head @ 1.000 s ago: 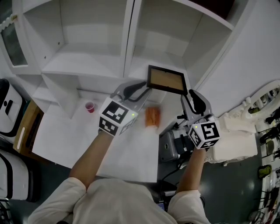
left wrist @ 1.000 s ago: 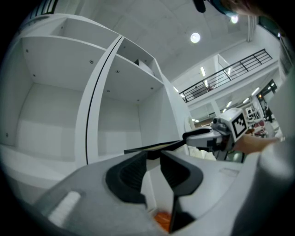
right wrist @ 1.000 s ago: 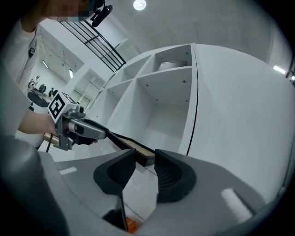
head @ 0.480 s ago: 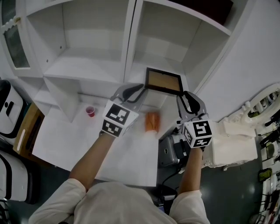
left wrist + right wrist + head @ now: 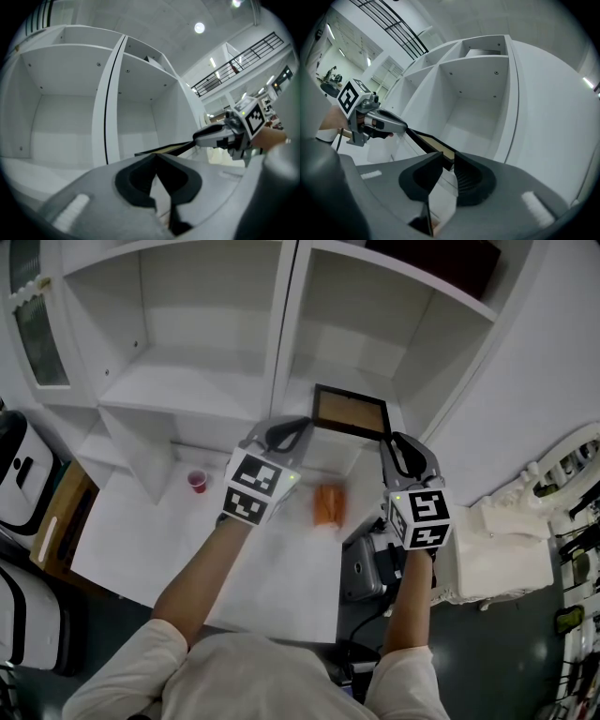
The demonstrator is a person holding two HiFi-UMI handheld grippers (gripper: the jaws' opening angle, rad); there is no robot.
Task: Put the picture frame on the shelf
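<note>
Centre of the head view: holding a black-rimmed picture frame with a tan panel [image 5: 352,413] up between both tools. Lying nearly flat, right at the front lip of the lower right compartment of the white shelf unit [image 5: 283,343]. Not yet set inside, and no telling whether it touches the shelf board.

Over to the right tool [image 5: 386,437], at the frame's lower right corner. Clenched on the frame after just closing in, with the dark rim and a strip of tan panel wedged between the two black pads in the right gripper view. Pointing level, toward the open compartment.

Now the left tool [image 5: 305,423], at the frame's left corner. Just been closing too, and now pressed tip to tip in the left gripper view. Right at those tips, the start of the frame's thin dark edge, running off to the right of that view toward the other tool. Hard to say whether any sliver of rim is nipped there.

Lower in the head view: a marker cube [image 5: 255,488] riding behind the left tool and another behind the right, then bare forearms [image 5: 202,577] and pale sleeves [image 5: 234,681] at the bottom edge. Down on the white desk [image 5: 244,559]: a small red cup [image 5: 198,481] left of centre, well apart from the frame. Also a blurry orange item [image 5: 327,504], sitting in the picture just below the frame, between the two tools.
</note>
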